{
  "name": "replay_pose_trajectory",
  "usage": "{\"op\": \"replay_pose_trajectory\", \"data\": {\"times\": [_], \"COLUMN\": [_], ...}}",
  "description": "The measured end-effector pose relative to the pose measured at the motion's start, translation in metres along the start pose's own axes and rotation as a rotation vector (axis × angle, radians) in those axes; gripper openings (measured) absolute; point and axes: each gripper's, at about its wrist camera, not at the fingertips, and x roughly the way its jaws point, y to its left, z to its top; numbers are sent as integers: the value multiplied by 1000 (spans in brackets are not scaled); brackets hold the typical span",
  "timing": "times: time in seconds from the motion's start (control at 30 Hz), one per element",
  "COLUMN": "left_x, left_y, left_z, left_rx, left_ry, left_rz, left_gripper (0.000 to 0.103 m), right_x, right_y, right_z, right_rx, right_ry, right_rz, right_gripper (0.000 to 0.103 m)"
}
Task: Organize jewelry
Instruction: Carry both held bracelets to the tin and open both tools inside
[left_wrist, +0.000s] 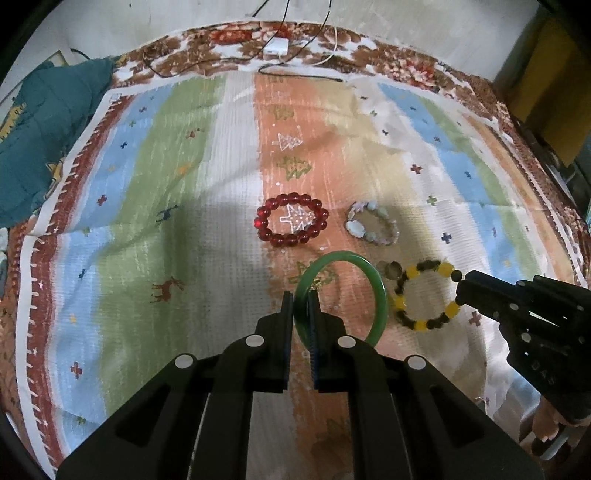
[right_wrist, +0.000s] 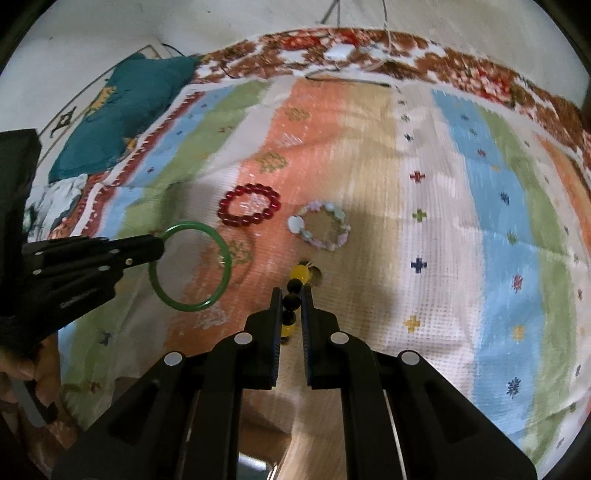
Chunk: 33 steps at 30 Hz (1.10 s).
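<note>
While the left gripper (left_wrist: 300, 306) has its fingers clamped on the bangle (left_wrist: 380, 291), the right gripper (right_wrist: 291, 306) pinches the yellow bracelet (left_wrist: 424, 295) above the cloth (left_wrist: 184, 221).

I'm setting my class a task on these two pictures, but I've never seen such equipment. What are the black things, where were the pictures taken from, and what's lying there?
A person holds two black hand-held grippers, each with a camera looking along its jaws.

The left gripper pinches a smooth green bangle. The right gripper pinches a yellow-and-dark beaded bracelet.

On the striped patterned cloth lie a red beaded bracelet and a pale pastel stone bracelet.
</note>
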Motion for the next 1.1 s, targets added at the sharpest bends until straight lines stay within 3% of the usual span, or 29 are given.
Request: {"op": "replay_pose_trajectory", "data": {"times": [0.17, 1.1], "left_x": [-15, -94], "left_y": [-9, -18], "left_z": [-6, -67], "left_rx": [44, 26], "left_ry": [-36, -155], "left_rz": [37, -39], "left_gripper": [7, 7], "right_x": [-15, -103], "right_y": [8, 36], "right_z": [-3, -42], "right_rx": [-19, -70], "right_ry": [-27, -204], "right_rz": [12, 60], "right_gripper": [11, 11]}}
